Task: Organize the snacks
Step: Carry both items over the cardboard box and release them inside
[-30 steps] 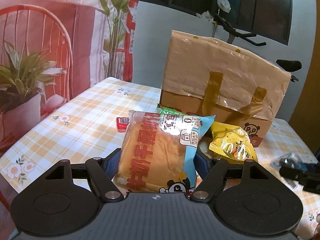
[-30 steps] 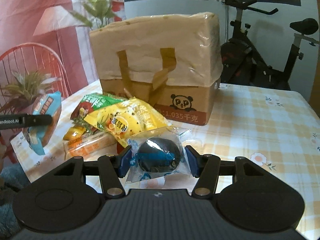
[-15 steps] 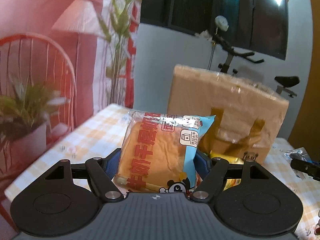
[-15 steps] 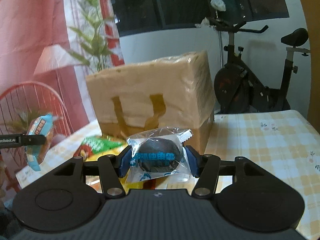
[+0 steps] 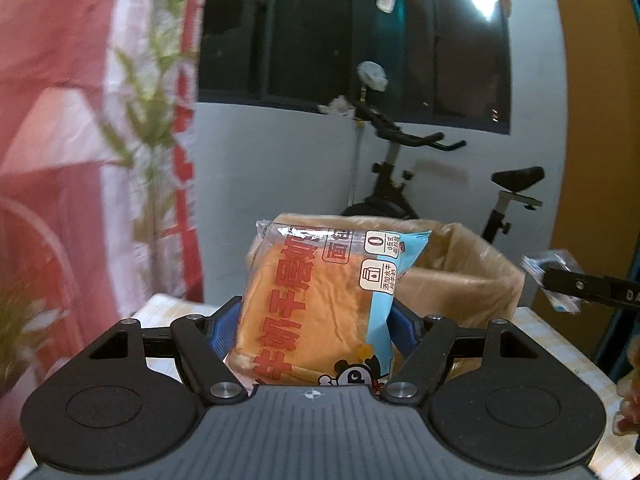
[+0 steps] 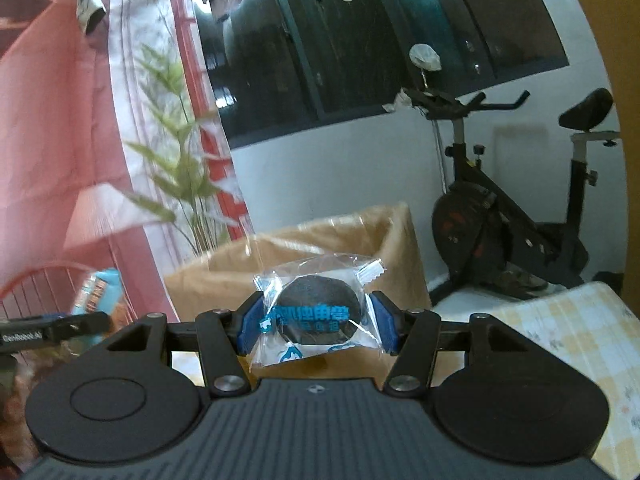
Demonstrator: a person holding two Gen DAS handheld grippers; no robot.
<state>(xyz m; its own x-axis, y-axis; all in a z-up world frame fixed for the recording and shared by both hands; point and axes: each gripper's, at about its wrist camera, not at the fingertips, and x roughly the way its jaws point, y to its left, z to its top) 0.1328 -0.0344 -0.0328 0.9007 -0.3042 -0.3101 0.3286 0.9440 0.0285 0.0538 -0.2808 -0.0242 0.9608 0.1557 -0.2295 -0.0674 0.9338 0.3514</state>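
My left gripper [image 5: 312, 332] is shut on a packet of orange sliced bread [image 5: 320, 304] with red lettering and a light blue edge, held upright in the air. Behind it stands the brown paper bag [image 5: 460, 276], its mouth open at the top. My right gripper [image 6: 316, 324] is shut on a clear wrapper holding a dark round snack [image 6: 320, 312] with blue print. The brown paper bag [image 6: 280, 248] rises just beyond it. The right gripper with its packet shows at the right edge of the left wrist view [image 5: 576, 284]; the left gripper and bread packet show at the left edge of the right wrist view [image 6: 96, 296].
A checked tablecloth covers the table [image 6: 560, 328] under the bag. An exercise bike [image 6: 504, 216] stands behind the table by the wall. A red and white curtain with a tall green plant [image 6: 180, 152] hangs on the left, and dark windows [image 5: 352, 32] fill the back.
Both grippers have risen with their packets, from low over the table and the snack pile to about level with the bag's open top. The snack pile has dropped out of sight.
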